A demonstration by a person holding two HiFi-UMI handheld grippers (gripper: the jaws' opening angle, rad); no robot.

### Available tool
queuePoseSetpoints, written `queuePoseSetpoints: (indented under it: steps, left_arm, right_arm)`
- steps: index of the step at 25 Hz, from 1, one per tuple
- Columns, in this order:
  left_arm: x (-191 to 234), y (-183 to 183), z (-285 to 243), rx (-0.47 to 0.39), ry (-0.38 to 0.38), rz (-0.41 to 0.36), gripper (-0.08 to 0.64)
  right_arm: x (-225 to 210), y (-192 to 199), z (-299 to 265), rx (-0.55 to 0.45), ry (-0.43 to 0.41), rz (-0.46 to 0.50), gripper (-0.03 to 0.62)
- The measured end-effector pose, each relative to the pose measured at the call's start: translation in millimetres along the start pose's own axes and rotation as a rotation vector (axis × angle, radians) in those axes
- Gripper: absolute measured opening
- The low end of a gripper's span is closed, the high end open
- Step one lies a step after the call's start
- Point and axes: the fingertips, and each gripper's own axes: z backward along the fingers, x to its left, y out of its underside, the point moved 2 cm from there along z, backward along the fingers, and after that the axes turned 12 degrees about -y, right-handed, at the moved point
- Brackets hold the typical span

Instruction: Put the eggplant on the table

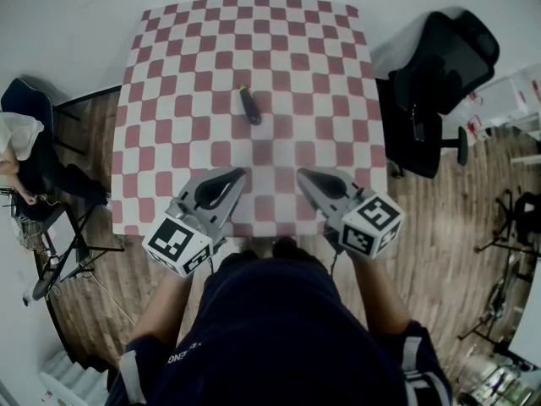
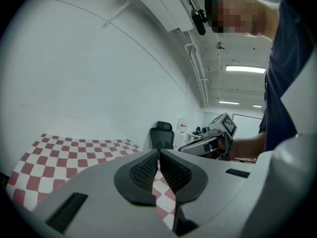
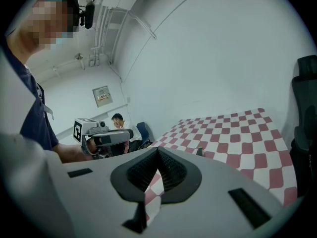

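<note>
The eggplant (image 1: 250, 106) lies on the table (image 1: 296, 41), a little left of the middle of the red-and-white checked top. It is dark and slim, its stem end pointing to the top of the frame, and nothing touches it.

Both grippers sit at the bottom edge of the table, well apart from the eggplant and lower in the head view. The left gripper (image 1: 239, 172) is at lower left of centre and points up and to the right. The eggplant is straight above its tip. The right gripper (image 1: 301, 174) is at lower right of centre and points up and to the left, with the eggplant above and to the left of its tip. The two tips are near each other but apart, with bare checks between them.

In the left gripper view the jaws are pressed together at the tips and hold nothing. The table (image 2: 74, 150) shows at lower left and the right gripper (image 2: 213, 135) at right. In the right gripper view the jaws likewise meet at the tips, empty. There the eggplant (image 3: 199, 151) shows as a small dark stub just past the upper right edge of the jaws, on the table (image 3: 237, 133). The left gripper (image 3: 99, 135) is at left.

A black chair (image 1: 439, 66) stands at the upper right, beside the table.
</note>
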Motion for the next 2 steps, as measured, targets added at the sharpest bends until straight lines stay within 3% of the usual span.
queuePoseSetpoints:
  steps: [2]
  left_arm:
    - [1.4, 0.3, -3.2, 0.003, -0.001, 0.001, 0.036]
  right_arm:
    - [-3.6, -0.7, -1.4, 0.001, -0.001, -0.001, 0.017]
